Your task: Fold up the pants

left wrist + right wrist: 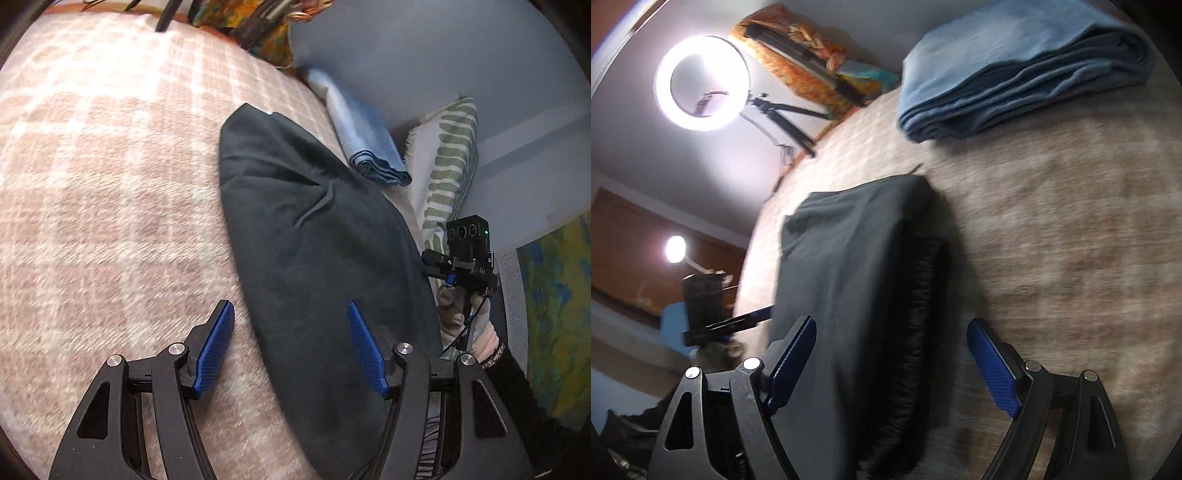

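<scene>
Below, dark pants (317,236) lie beneath both gaping, empty grippers: left gripper (291,314), right gripper (892,328).

Dark charcoal grey for the pants (317,236), almost black along the ribbed waistband (919,332) in the right wrist view. Pale pink and cream plaid across the blanket (103,177) on the bed, washed to a blurred beige-brown under the right camera. Light blue, deepening to denim blue at the layered edges, for the folded cloth (1015,77). White with green leaf-like stripes on the pillow (447,166). Black frames with bright blue ribbed pads (214,347) on both sets of tongs. Orange, yellow and teal print on the fabric bundle (798,66) by the wall. Glowing white for the ring light (701,83). Blue-grey wall (424,48) behind.
</scene>
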Motion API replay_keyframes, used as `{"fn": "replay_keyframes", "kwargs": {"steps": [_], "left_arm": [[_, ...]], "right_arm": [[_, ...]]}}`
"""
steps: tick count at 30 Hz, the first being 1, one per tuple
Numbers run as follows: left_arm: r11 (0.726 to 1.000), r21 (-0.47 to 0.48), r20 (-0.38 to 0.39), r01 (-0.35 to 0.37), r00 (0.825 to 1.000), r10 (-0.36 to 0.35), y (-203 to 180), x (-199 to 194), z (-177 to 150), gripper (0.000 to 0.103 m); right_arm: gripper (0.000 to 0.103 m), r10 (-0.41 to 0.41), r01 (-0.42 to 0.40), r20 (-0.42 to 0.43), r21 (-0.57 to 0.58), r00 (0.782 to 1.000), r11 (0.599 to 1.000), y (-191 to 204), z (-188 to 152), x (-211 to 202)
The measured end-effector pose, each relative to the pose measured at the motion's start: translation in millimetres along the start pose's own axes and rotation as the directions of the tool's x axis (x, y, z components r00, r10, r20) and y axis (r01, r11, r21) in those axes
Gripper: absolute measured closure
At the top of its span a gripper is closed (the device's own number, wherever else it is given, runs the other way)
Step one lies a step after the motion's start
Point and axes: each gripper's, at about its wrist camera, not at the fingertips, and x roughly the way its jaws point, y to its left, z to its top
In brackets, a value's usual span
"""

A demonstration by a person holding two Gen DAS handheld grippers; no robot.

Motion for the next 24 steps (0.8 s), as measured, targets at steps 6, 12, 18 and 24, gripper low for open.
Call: {"fn": "replay_keyframes", "kwargs": {"steps": [6, 12, 18, 24], "left_arm": [[1.0, 0.004, 0.0, 0.019, 1.0, -0.019, -2, 10, 10, 0.04], [1.0, 0.001, 0.019, 0.027, 0.999, -0.027, -6, 18, 17, 0.043], [0.999, 0.003, 0.029, 0.048, 0.998, -0.048, -7, 25, 19, 0.051], [0.996, 0.06, 0.039, -0.063, 0.997, 0.06, -23, 35, 23, 0.079]], "right_arm": [[0.015, 0.064, -0.063, 0.014, -0.045, 0.998, 0.997, 7, 1, 15], [0.03, 0.076, -0.078, -0.025, -0.082, 0.997, 0.994, 16, -3, 29], [0.053, 0.112, -0.113, -0.029, -0.014, 0.993, 0.994, 3, -9, 28], [0.07, -0.076, 0.08, 0.038, -0.143, 0.996, 0.986, 37, -8, 33]]}}
